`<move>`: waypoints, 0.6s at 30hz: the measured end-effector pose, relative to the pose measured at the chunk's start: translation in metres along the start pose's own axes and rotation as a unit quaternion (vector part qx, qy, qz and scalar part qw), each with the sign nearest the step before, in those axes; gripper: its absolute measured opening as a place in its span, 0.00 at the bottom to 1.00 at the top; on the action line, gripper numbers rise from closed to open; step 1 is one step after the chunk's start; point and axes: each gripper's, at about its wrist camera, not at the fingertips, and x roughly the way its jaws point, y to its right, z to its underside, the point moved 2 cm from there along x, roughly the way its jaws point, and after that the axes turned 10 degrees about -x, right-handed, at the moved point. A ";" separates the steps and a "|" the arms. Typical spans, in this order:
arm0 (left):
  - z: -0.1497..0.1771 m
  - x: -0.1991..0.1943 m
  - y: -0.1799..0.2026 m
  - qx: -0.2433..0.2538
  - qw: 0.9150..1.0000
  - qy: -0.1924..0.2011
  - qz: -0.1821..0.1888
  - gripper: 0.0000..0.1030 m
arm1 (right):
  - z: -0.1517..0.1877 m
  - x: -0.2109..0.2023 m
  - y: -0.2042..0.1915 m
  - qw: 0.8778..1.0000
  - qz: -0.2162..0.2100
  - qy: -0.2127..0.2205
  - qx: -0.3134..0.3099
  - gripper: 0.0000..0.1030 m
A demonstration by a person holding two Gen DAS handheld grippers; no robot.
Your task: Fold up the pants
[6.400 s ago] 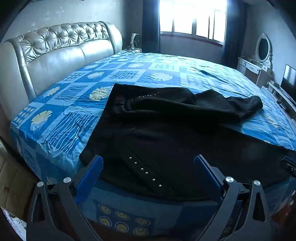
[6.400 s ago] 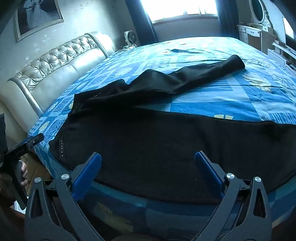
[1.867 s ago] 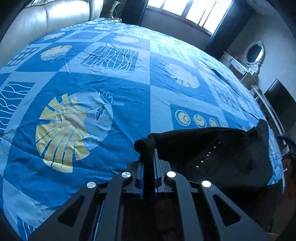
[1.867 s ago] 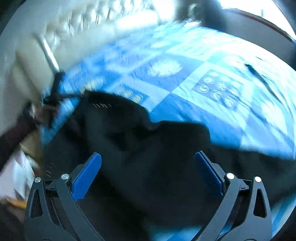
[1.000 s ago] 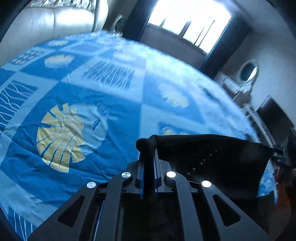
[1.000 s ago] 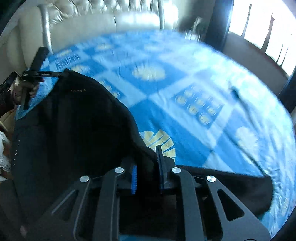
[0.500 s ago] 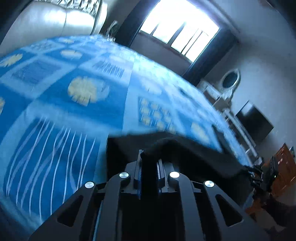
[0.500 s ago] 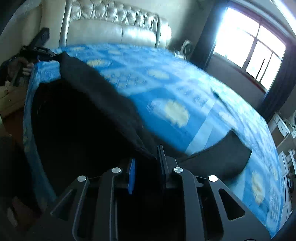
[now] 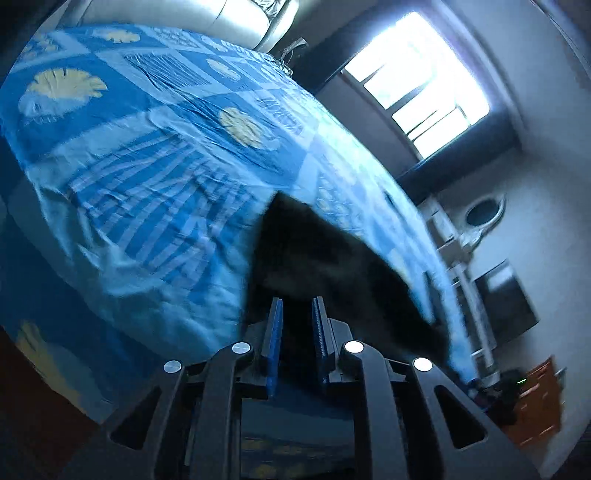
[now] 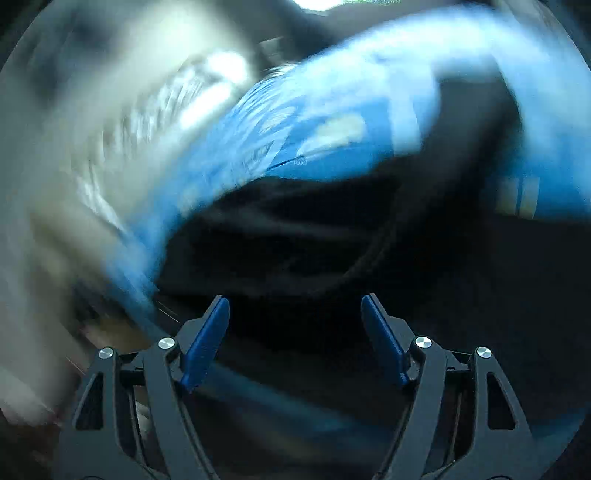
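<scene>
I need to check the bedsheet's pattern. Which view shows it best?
The left wrist view: the blue bedsheet is fairly sharp, with yellow leaf prints and stripes readable. The right wrist view shows only a motion-blurred blue band behind the black pants.

Backlit window (image 9: pixel 417 74) glare, heavy motion blur

Home bedroom. Big bed (image 9: pixel 155 155) with blue patterned sheet, yellow leaf prints, fills the area ahead and left of the left fingers (image 9: pixel 276 332). Pale tufted leather headboard (image 9: pixel 207 18) far ahead-left, at the bed's top end. Bright window (image 9: pixel 417 66) with dark curtains ahead-right, beyond the bed. White dressing table with oval mirror (image 9: pixel 482 214) right of the fingers along the wall; dark flat TV screen (image 9: pixel 506 306) just below it. Right wrist view heavily motion-blurred: only blue bedding (image 10: pixel 332 122) and the pale headboard (image 10: pixel 129 122) ahead-left of the right fingers (image 10: pixel 207 339) can be made out.
</scene>
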 end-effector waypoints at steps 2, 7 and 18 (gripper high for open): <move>0.004 0.014 0.008 -0.034 0.999 -0.016 0.018 0.16 | 0.008 0.008 0.009 0.998 -0.016 0.008 0.053 0.72; 0.013 0.051 0.024 -0.023 0.999 -0.029 -0.029 0.16 | 0.017 0.021 -0.004 0.997 -0.009 0.041 0.065 0.71; 0.010 0.081 0.004 -0.141 0.990 -0.014 -0.020 0.34 | 0.014 0.041 -0.007 0.993 0.033 0.055 0.099 0.71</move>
